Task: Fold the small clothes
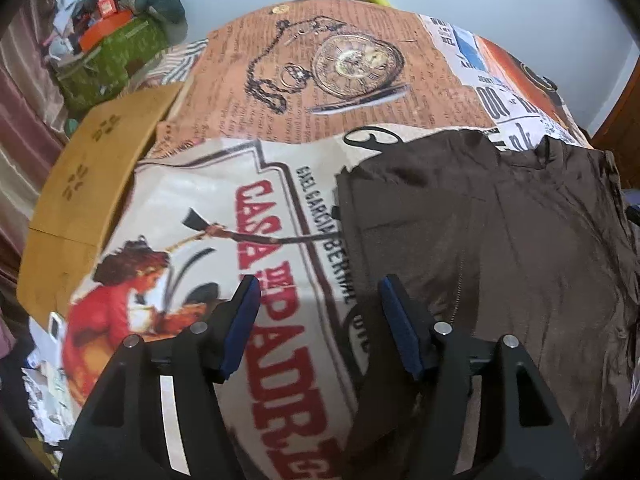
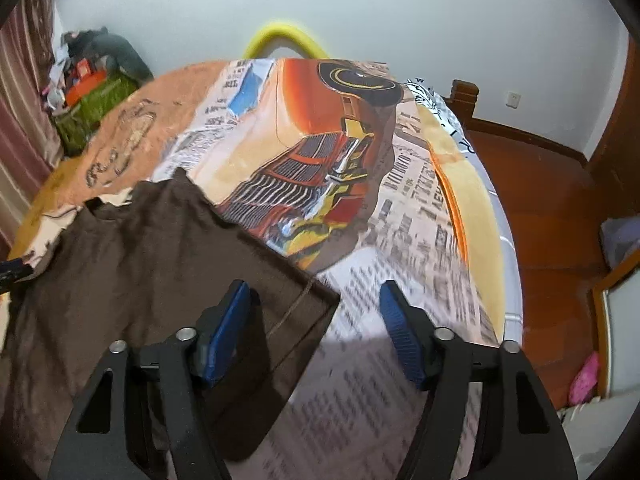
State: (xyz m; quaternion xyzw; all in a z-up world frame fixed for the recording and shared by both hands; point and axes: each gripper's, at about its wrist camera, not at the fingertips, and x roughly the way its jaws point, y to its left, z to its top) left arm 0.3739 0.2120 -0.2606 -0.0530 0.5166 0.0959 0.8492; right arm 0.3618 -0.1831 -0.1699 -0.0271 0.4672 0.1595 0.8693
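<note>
garment [image 1: 500, 240] lying flat on the printed cloth [image 1: 304, 92], left gripper [image 1: 318, 296] over its left edge, right gripper [image 2: 314, 296] over its right corner, cardboard box [image 1: 84, 184] left of the cloth

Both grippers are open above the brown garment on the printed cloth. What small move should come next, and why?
Probably lower both and close on the garment's edges. The left gripper straddles the brown garment's left edge, and the right gripper straddles its corner over the printed cloth. Both stand open, holding nothing.
</note>
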